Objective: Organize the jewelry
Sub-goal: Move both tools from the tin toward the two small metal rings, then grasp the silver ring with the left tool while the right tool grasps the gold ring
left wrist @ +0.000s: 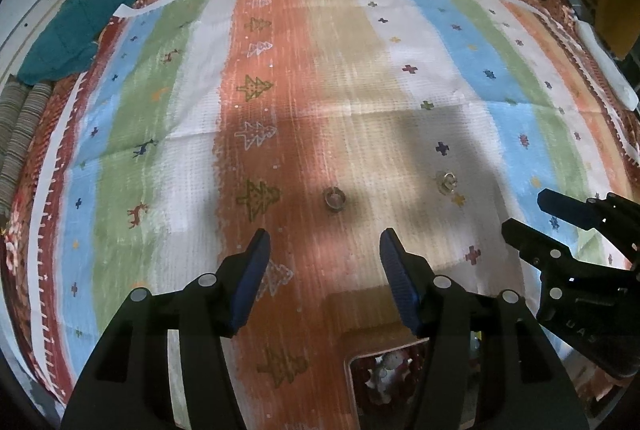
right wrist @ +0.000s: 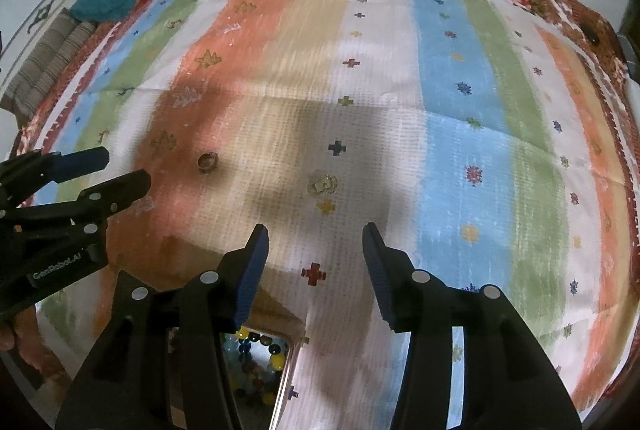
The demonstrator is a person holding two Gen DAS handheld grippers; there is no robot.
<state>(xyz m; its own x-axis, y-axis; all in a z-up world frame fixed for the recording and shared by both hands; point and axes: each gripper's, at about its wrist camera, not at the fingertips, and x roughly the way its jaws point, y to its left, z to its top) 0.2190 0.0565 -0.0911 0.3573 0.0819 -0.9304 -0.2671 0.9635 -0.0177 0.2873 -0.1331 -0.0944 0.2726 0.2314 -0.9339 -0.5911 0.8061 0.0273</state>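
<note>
Left wrist view shows our left gripper [left wrist: 324, 242] pointing down at the striped cloth [left wrist: 360, 90], its jaws about half open with nothing between them. Just ahead of the fingertips a dark metal ring [left wrist: 334, 199] lies on the orange stripe. To its right, well apart from it, lies a clear glass-like piece [left wrist: 447, 182], maybe a second ring or an earring; we cannot tell which. Our right gripper [left wrist: 524, 210] enters from the right edge of this view.

From the right wrist, our right gripper [right wrist: 315, 236] is also about half open and holds nothing, and the clear piece [right wrist: 322, 184] lies just ahead of its fingertips. The dark ring [right wrist: 207, 162] lies further left, near the left gripper [right wrist: 128, 170].

We judge the task is at an early or middle point: both pieces are not yet picked.

Below the grippers we see a box with a pale rim [right wrist: 289, 366]. Inside are many small coloured beads [right wrist: 256, 350]; other compartments are hidden by the fingers.
</note>
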